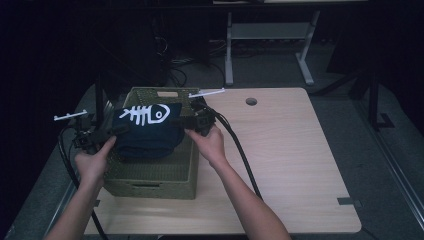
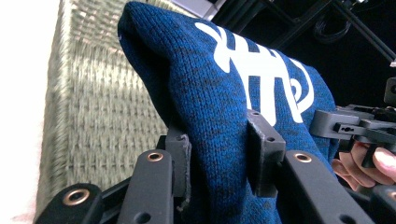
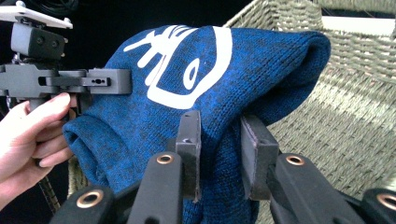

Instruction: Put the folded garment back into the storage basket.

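A folded blue sweater (image 1: 147, 131) with a white fish-skeleton print hangs over a woven basket (image 1: 150, 177) on a wooden table (image 1: 290, 150). The left gripper (image 1: 116, 131) and right gripper (image 1: 181, 123) each clamp one end of the sweater.

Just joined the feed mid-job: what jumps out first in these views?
A folded blue knit sweater with a white fish-skeleton print, held up over the woven basket at the table's left side. The left gripper and right gripper each pinch one end of it.
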`<act>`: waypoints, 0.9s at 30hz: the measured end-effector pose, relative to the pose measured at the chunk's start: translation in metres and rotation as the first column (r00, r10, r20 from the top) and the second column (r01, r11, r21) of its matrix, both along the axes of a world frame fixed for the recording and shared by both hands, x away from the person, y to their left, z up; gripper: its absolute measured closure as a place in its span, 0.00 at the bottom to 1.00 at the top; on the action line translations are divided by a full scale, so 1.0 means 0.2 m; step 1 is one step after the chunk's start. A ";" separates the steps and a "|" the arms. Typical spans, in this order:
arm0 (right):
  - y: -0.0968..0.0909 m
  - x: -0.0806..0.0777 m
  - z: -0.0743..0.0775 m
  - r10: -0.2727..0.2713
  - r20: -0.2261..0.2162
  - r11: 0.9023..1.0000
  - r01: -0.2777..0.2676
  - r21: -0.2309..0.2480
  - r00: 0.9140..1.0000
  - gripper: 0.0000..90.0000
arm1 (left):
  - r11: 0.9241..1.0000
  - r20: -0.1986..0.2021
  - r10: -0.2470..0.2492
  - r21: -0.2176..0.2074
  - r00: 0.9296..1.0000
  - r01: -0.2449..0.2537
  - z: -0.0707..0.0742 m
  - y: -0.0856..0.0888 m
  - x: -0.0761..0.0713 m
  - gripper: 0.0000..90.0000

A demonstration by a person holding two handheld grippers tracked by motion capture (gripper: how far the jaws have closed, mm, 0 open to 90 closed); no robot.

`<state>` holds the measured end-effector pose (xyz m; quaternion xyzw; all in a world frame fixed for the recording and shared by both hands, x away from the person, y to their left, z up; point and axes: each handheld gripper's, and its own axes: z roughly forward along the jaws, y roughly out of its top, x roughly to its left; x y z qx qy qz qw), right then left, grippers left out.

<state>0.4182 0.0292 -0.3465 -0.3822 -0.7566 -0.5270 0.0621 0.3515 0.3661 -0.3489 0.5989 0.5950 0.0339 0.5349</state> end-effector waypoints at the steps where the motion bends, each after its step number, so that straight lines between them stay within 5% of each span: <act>1: 0.01 0.00 -0.01 -0.002 -0.006 1.000 0.002 0.002 1.000 0.79 | 1.000 -0.007 -0.001 0.001 1.000 0.001 -0.01 0.01 0.00 0.73; 13: 0.02 0.02 -0.12 -0.010 -0.046 1.000 0.009 -0.016 0.999 0.79 | 0.999 -0.090 -0.025 0.018 0.996 0.026 -0.06 0.01 0.04 0.71; 27: 0.01 0.01 -0.20 -0.024 -0.055 0.998 0.020 -0.061 0.998 0.79 | 0.997 -0.139 -0.034 0.063 0.990 0.043 -0.08 -0.03 0.06 0.70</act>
